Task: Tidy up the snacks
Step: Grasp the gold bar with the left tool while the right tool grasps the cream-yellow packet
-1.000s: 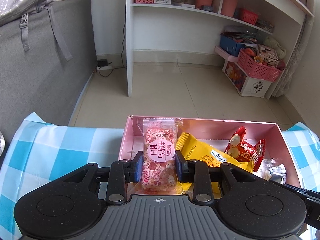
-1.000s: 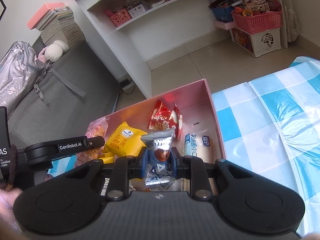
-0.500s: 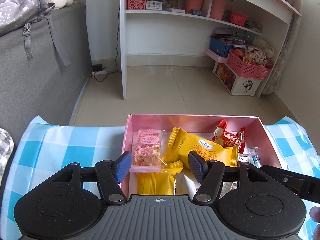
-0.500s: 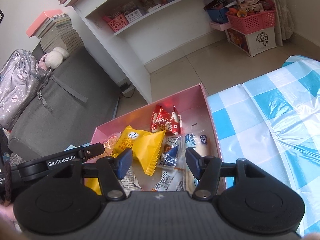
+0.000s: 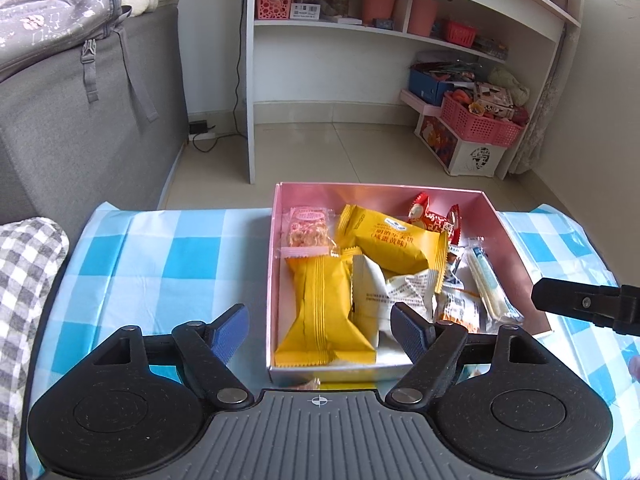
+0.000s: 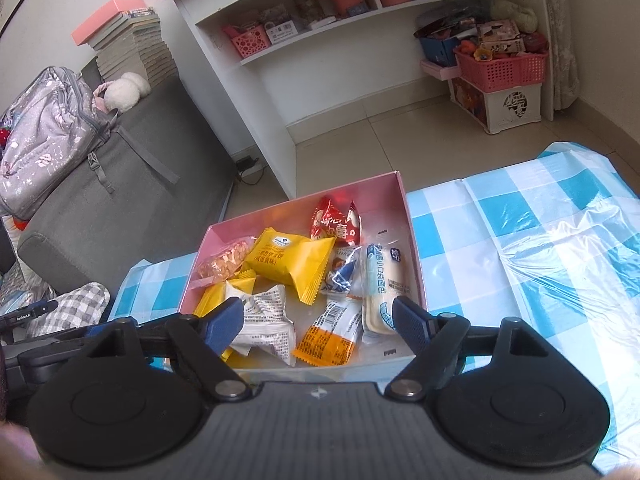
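Observation:
A pink box (image 5: 514, 248) (image 6: 414, 240) full of snack packets sits on the blue checked tablecloth. Inside lie a pink rice-crisp packet (image 5: 307, 231), two yellow packets (image 5: 324, 316) (image 6: 290, 258), a red packet (image 5: 434, 218) (image 6: 336, 222), a blue wafer packet (image 6: 344, 274), a long white packet (image 6: 382, 280) and an orange-white one (image 6: 330, 336). My left gripper (image 5: 320, 332) hovers over the box's near edge, jaws opening, nothing between them. My right gripper (image 6: 318, 320) hangs above the box's near part, jaws opening wide, holding nothing. The right gripper's finger (image 5: 584, 304) shows at the right of the left wrist view.
A grey sofa (image 5: 80, 120) with a bag stands left beyond the table. A white shelf unit (image 5: 360, 40) and pink baskets (image 5: 480, 124) are across the tiled floor. Checked grey cloth (image 5: 24, 280) lies at the table's left. Clear plastic film (image 6: 560, 248) covers the cloth at the right.
Both grippers let go of their packets: the pink rice-crisp packet and the blue wafer packet now lie in the box. Both jaws opened wide and pulled back and up.

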Demonstrator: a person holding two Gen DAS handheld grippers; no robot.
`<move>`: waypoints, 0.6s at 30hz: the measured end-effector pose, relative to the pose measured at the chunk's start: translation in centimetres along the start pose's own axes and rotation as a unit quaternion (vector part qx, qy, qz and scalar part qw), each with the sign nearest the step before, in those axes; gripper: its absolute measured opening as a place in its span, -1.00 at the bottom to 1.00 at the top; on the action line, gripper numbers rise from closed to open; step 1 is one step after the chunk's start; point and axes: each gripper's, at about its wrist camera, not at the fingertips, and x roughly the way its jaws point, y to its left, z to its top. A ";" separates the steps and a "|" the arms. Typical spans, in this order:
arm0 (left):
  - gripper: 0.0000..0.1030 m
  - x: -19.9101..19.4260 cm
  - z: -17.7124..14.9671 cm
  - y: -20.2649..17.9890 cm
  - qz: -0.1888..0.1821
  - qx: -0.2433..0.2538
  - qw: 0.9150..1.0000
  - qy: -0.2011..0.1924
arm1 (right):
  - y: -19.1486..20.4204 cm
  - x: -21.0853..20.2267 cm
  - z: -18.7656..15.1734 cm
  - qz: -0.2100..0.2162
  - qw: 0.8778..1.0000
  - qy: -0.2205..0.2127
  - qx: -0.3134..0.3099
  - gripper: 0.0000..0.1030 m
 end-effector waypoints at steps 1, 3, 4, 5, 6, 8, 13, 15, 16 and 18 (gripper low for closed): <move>0.56 -0.5 -0.4 0.1 0.000 0.000 1.000 0.002 | 0.1 -0.3 -0.2 0.000 1.000 0.001 -0.001 0.62; 0.60 -1.4 -1.2 0.4 0.000 0.001 1.000 0.004 | 0.3 -1.0 -0.6 0.000 1.000 0.001 -0.002 0.69; 0.69 -1.8 -1.6 0.4 0.002 0.003 1.000 0.005 | 0.4 -1.3 -0.8 0.000 1.000 0.001 -0.003 0.71; 0.72 -2.2 -1.9 0.4 0.004 0.005 1.000 0.005 | 0.5 -1.6 -1.0 0.000 1.000 0.001 -0.003 0.74; 0.74 -2.8 -2.4 0.4 0.007 0.007 1.000 0.003 | 0.6 -1.9 -1.3 -0.001 1.000 0.001 -0.003 0.77; 0.75 -3.7 -3.2 0.6 0.009 0.009 1.000 0.003 | 0.7 -2.4 -1.7 -0.002 1.000 0.003 -0.007 0.79; 0.84 -5.6 -5.3 0.8 0.013 0.015 1.000 0.008 | 1.0 -3.5 -2.9 -0.008 1.000 0.003 -0.018 0.86; 0.88 -6.1 -6.2 1.0 0.010 0.020 1.000 0.012 | 1.1 -3.9 -3.3 -0.007 1.000 0.002 -0.018 0.89; 0.88 -6.2 -6.7 1.1 0.010 0.023 1.000 0.016 | 1.1 -4.0 -3.6 -0.006 1.000 0.002 -0.018 0.89; 0.88 -6.5 -7.7 1.3 0.013 0.024 0.999 0.019 | 1.1 -4.2 -4.1 -0.004 1.000 0.003 -0.020 0.91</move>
